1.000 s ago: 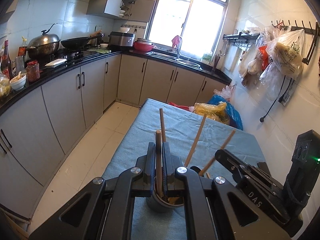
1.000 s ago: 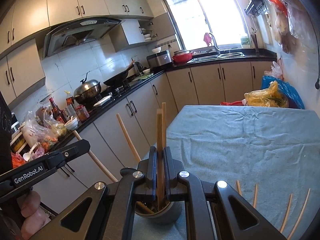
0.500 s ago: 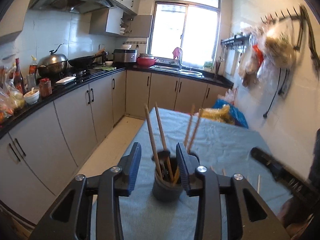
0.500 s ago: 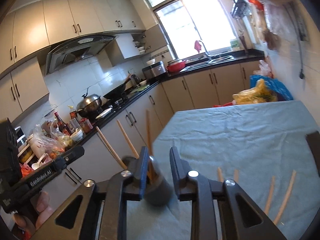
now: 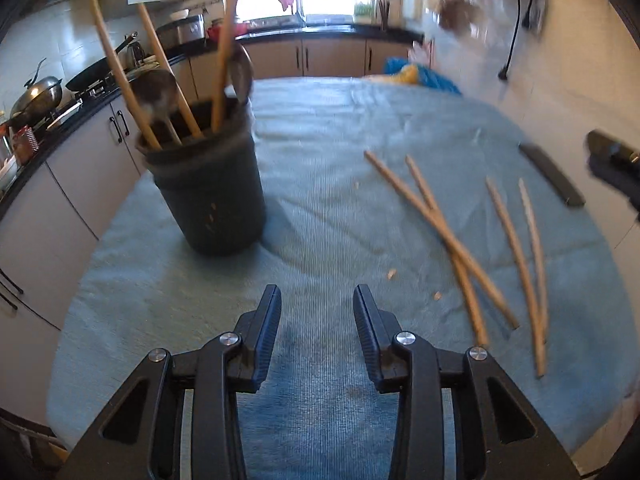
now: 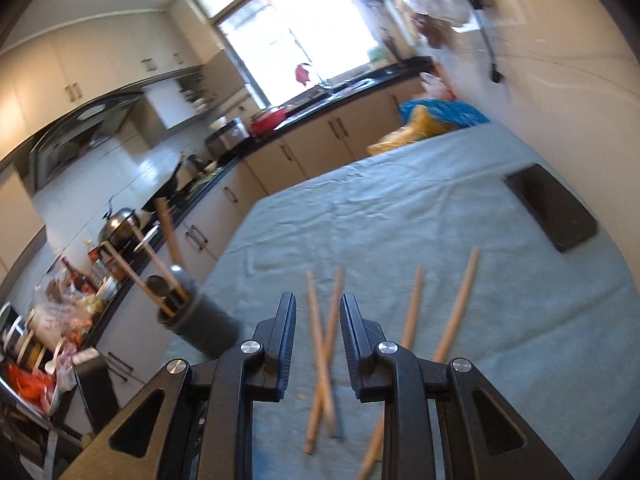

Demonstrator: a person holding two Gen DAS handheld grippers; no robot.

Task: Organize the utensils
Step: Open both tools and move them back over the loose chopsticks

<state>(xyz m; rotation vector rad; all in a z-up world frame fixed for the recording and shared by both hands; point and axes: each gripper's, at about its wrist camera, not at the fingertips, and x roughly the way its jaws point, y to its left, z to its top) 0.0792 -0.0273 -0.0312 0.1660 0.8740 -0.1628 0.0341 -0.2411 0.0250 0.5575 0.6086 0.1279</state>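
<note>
Both the left gripper (image 5: 316,322) and right gripper (image 6: 318,328) stand parted and empty; the right straddles crossed wooden chopsticks (image 6: 322,356) on the blue-cloth table (image 6: 400,220), ready for pickup into the dark cylindrical holder (image 5: 208,196).

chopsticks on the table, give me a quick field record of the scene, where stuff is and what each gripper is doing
holder: dark utensil holder upright on the blue-green cloth, chopsticks and spoons standing in it
loose chopsticks: four flat on the cloth; two cross, two lie side by side
dark flat object: on the cloth, beyond the chopsticks
left gripper: open, empty, above bare cloth
right gripper: open, empty, above the crossed pair
</note>
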